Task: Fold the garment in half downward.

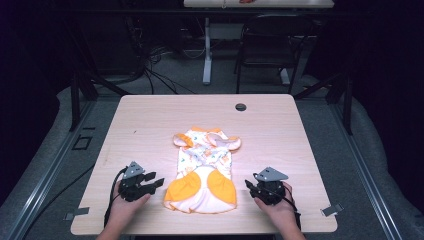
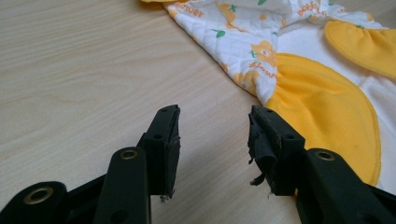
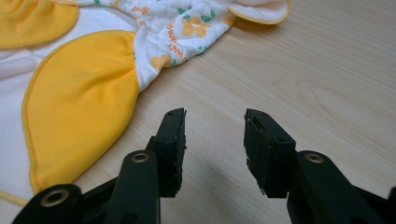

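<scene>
A small white garment (image 1: 204, 170) with orange panels and an orange print lies flat in the middle of the wooden table (image 1: 150, 120), collar end away from me. My left gripper (image 1: 156, 184) rests on the table just left of its orange hem, jaws open and empty. In the left gripper view the gripper (image 2: 214, 140) points past the garment (image 2: 299, 70), which lies ahead to the right. My right gripper (image 1: 249, 186) sits just right of the hem, open too. In the right gripper view the gripper (image 3: 215, 140) has bare wood between its jaws, with the garment (image 3: 88, 74) ahead to the left.
A round cable hole (image 1: 240, 107) sits near the table's far edge. Bare wood surrounds the garment on all sides. Beyond the table stand a dark chair (image 1: 270, 45) and a white table leg (image 1: 207, 55), with cables on the floor.
</scene>
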{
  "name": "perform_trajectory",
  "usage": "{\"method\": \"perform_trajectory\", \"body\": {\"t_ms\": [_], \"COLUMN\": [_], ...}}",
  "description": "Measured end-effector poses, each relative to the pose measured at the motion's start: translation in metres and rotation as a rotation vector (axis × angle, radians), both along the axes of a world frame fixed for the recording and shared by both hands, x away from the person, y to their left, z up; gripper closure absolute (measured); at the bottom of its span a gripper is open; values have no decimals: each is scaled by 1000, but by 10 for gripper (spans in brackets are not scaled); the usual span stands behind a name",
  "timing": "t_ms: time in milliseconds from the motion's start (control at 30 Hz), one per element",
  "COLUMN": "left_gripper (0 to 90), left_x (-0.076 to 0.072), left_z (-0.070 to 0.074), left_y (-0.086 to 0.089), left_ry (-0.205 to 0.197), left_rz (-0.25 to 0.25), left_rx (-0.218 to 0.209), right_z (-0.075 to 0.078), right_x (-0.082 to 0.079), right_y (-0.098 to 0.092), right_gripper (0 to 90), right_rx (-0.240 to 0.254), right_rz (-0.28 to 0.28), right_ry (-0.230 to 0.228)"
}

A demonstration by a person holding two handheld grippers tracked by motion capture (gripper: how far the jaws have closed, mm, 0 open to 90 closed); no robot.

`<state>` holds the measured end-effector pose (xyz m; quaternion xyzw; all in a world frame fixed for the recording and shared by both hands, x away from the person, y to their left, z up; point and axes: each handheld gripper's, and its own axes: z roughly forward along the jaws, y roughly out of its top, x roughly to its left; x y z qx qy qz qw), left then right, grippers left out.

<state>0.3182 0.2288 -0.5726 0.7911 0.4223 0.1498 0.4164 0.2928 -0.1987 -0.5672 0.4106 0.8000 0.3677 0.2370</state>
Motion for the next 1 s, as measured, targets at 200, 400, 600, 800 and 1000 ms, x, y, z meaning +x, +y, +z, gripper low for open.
{"method": "perform_trajectory", "body": {"t_ms": [200, 400, 600, 800, 1000], "left_gripper": [560, 606, 675, 747, 854], "left_x": [4, 5, 6, 21, 42], "left_z": [-1, -1, 1, 12, 10], "left_y": [-4, -11, -19, -34, -48], "left_ry": [20, 27, 46, 35, 76], "left_rz": [-17, -49, -75, -120, -132], "left_rx": [-18, -20, -44, -14, -14], "right_z": [0, 2, 7, 13, 11], "right_x": [0, -4, -3, 13, 36], "right_y": [0, 0, 5, 15, 30], "right_gripper": [571, 636, 680, 748, 801], "right_rx": [-14, 16, 17, -8, 7], "right_rz": [-5, 38, 56, 84, 128], "right_ry": [3, 16, 54, 77, 132]}}
